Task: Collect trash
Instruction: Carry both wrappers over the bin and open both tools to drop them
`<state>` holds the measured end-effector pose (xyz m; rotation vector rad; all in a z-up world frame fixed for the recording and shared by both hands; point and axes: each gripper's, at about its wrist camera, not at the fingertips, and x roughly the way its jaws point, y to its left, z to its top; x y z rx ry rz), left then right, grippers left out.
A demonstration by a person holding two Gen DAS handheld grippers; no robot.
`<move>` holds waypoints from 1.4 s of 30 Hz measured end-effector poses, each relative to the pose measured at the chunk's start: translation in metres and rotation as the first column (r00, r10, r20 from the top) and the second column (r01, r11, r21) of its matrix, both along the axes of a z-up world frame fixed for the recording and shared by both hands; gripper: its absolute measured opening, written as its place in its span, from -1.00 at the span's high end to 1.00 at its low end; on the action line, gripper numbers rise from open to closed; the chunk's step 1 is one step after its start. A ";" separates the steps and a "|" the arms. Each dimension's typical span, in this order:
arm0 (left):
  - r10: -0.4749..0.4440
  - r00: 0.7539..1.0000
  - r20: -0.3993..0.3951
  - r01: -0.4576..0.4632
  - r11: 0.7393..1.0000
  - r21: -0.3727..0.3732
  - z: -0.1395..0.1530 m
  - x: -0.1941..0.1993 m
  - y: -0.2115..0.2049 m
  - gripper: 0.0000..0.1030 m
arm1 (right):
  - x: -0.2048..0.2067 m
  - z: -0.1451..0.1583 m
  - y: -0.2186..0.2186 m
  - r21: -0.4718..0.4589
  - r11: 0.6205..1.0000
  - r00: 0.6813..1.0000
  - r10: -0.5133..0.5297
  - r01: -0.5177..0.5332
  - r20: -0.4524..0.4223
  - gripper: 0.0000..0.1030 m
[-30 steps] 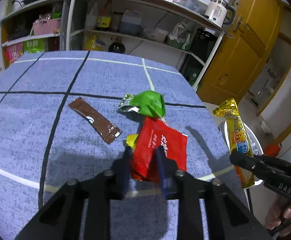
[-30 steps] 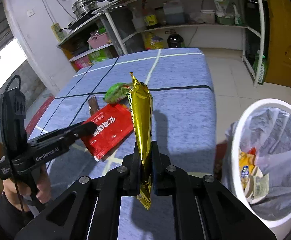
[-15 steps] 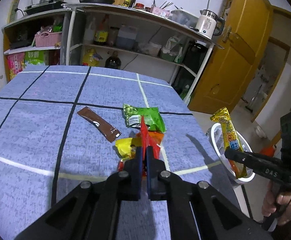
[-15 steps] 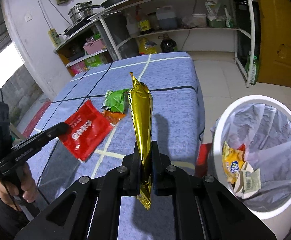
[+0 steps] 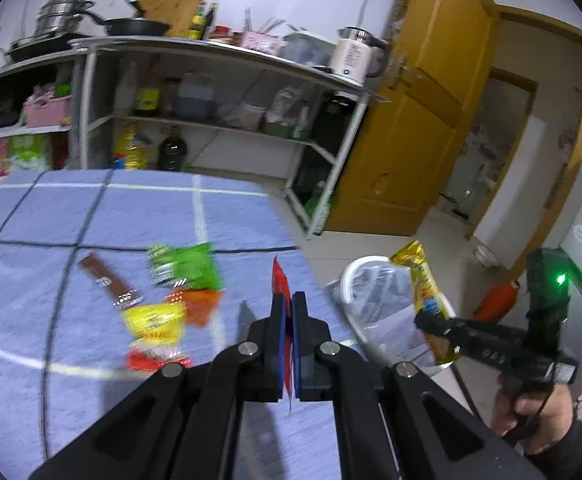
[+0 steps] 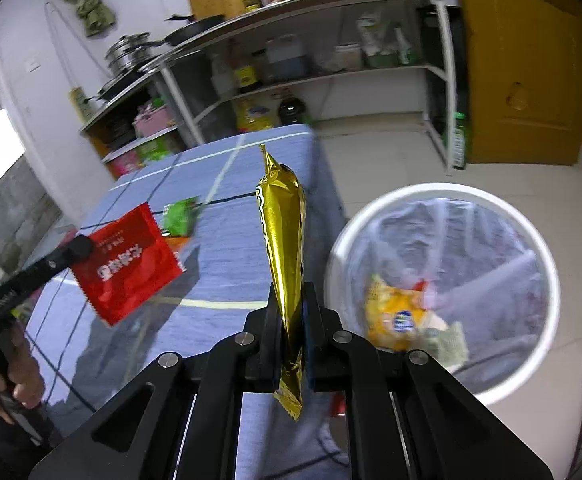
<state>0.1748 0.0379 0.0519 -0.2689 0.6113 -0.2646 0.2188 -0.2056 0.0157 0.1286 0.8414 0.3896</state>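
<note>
My left gripper (image 5: 289, 300) is shut on a red wrapper (image 5: 281, 280), seen edge-on, held above the table's right edge; the right wrist view shows the wrapper's flat red face (image 6: 127, 264). My right gripper (image 6: 291, 292) is shut on a gold snack wrapper (image 6: 283, 232), held upright beside the white trash bin (image 6: 547, 300). The bin has a plastic liner and holds several wrappers (image 6: 399, 316). On the blue tablecloth (image 5: 91, 220) lie a green packet (image 5: 187, 266), a brown sachet (image 5: 107, 284), a yellow packet (image 5: 155, 320) and an orange one (image 5: 201, 304).
The bin (image 5: 351, 280) stands on the floor off the table's right edge. A metal shelf rack (image 5: 219, 92) with bottles, pans and a kettle stands behind the table. A yellow wooden door (image 5: 423, 120) is to the right.
My left gripper lifted the red wrapper off the table and carried it right, toward the bin. My right gripper moved with the gold wrapper closer to the bin.
</note>
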 end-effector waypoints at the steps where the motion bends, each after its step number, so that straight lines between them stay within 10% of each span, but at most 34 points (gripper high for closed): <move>1: -0.017 1.000 0.004 0.017 1.000 -0.005 0.003 0.005 -0.009 0.95 | 0.001 -0.001 -0.008 -0.004 1.000 1.000 -0.018 0.018 -0.002 0.83; 19: -0.233 0.965 -0.119 0.238 0.971 0.033 -0.034 0.091 -0.162 0.92 | 0.026 -0.045 -0.091 -0.082 0.970 0.962 -0.238 0.229 -0.131 0.70; 23: -0.221 0.968 -0.115 0.226 0.974 0.032 -0.037 0.089 -0.159 0.29 | 0.028 -0.049 -0.096 -0.083 0.963 0.954 -0.264 0.254 -0.142 0.56; 42: -0.059 0.997 -0.048 0.061 0.997 0.043 -0.020 0.042 -0.059 0.25 | 0.001 -0.006 -0.056 0.018 0.991 0.991 -0.134 0.134 -0.002 0.52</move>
